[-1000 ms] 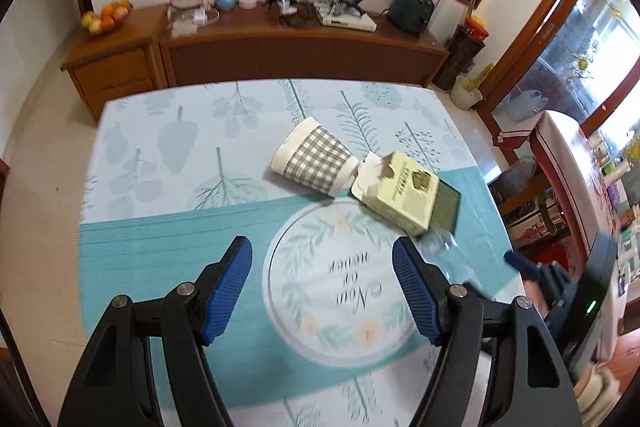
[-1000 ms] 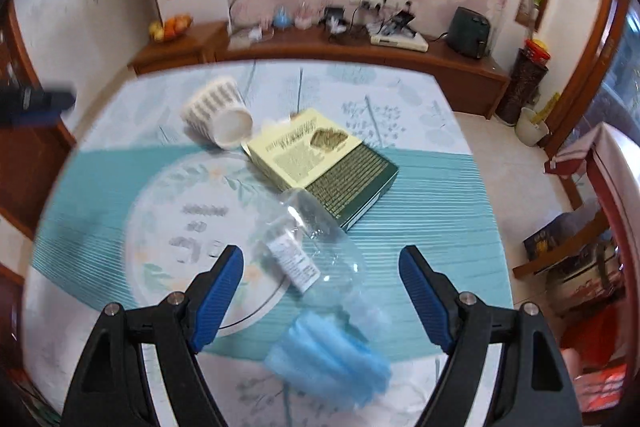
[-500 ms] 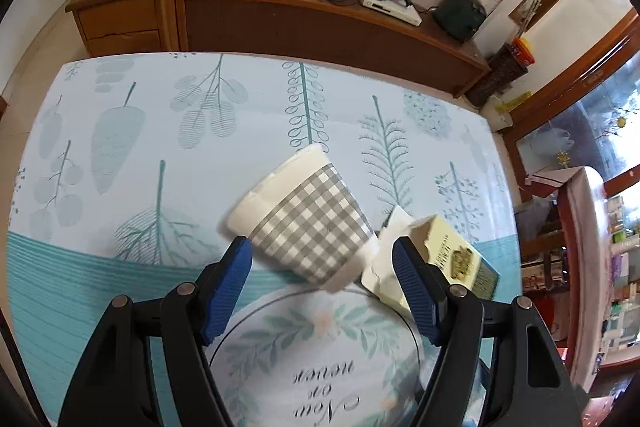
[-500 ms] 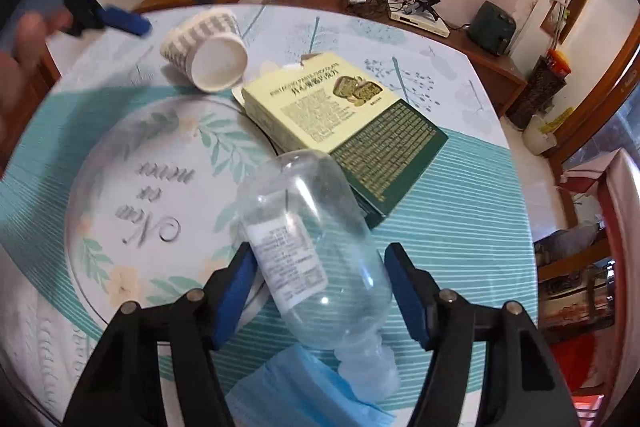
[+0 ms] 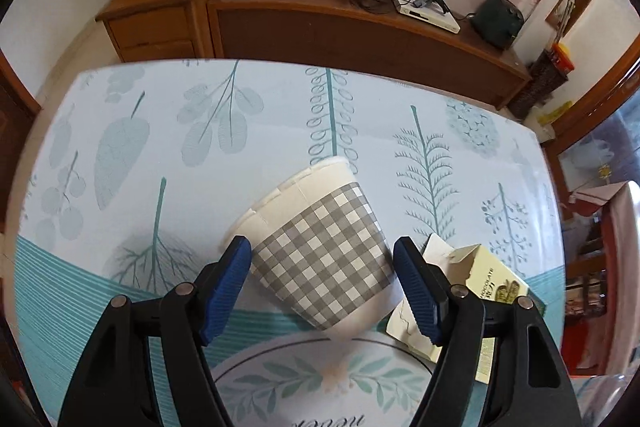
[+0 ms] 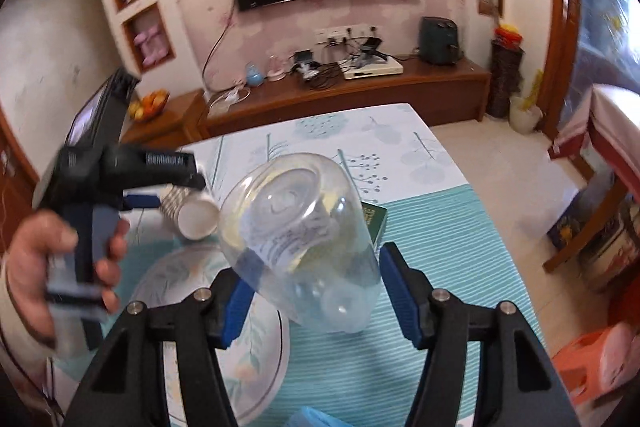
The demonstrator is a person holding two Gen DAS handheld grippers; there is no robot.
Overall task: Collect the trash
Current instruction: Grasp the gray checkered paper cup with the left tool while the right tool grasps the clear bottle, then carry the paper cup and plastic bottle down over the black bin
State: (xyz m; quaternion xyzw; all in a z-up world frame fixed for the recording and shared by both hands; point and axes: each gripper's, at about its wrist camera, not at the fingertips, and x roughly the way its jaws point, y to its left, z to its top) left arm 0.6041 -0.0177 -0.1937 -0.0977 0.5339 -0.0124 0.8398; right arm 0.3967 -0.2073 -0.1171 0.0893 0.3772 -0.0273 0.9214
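Now the right gripper (image 6: 314,297) clasps the clear plastic bottle (image 6: 298,239) mid-body, lifted at frame centre; jaws just closing. It looks light, slippery, crushable. Left gripper (image 5: 322,291), jaws released, straddles the soft paper cup (image 5: 316,251) lying on the desk (image 5: 200,99).

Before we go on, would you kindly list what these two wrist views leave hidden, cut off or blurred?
- Left wrist view: the pale yellow chocolate carton is partly hidden by the left gripper; the grey checked paper cup shows no opening.
- Right wrist view: the clear plastic bottle covers the right gripper pads, so contact is unclear; the dark green box is mostly hidden behind it; the blue fabric is cut off below; the hand is blurred.
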